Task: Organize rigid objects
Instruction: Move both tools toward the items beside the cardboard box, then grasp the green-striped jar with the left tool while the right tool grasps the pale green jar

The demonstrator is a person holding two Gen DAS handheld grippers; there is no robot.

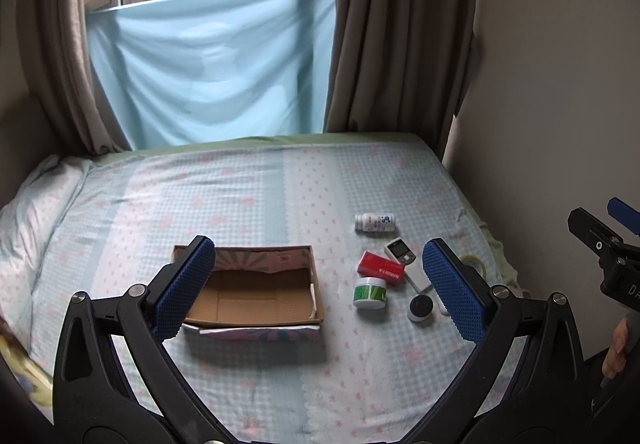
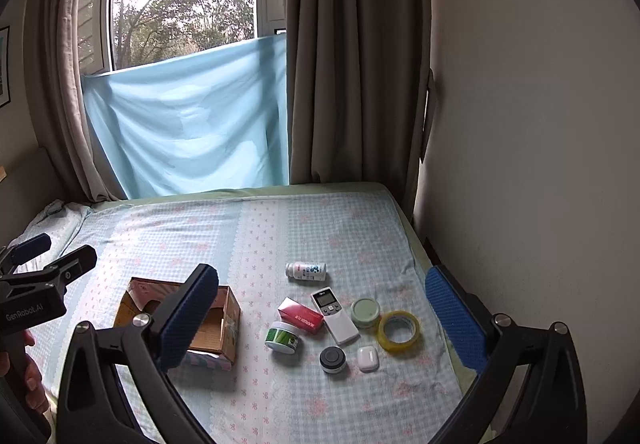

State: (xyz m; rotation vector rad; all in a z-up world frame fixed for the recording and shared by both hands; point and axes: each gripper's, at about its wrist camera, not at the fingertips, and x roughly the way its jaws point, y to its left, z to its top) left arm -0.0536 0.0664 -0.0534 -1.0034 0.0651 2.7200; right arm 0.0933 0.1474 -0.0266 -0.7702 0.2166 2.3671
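- Right wrist view: the left hand-held gripper (image 2: 52, 256) at the left edge bears white lettering "GenRobot.AI"; its jaws stand apart with nothing between them.
- The right hand-held gripper (image 2: 320, 308) has two blue, dimpled pads spread wide over the bed (image 2: 200, 236), holding nothing.
- One open cardboard box (image 2: 222, 318) with a patterned outside sits on the bed at near left; what shows of its inside is bare cardboard.
- Right of it lie eight rigid things, close together:
- one white bottle (image 2: 306, 270) on its side, farthest, its label too small to read;
- one red carton (image 2: 301, 315), white lettering unreadable;
- one white remote (image 2: 335, 315) with a grey screen;
- one green-labelled white jar (image 2: 283, 337);
- one pale green round jar (image 2: 365, 312);
- one yellowish tape roll (image 2: 399, 330);
- one black-topped round case (image 2: 332, 359);
- one white earbud case (image 2: 368, 358), nearest.
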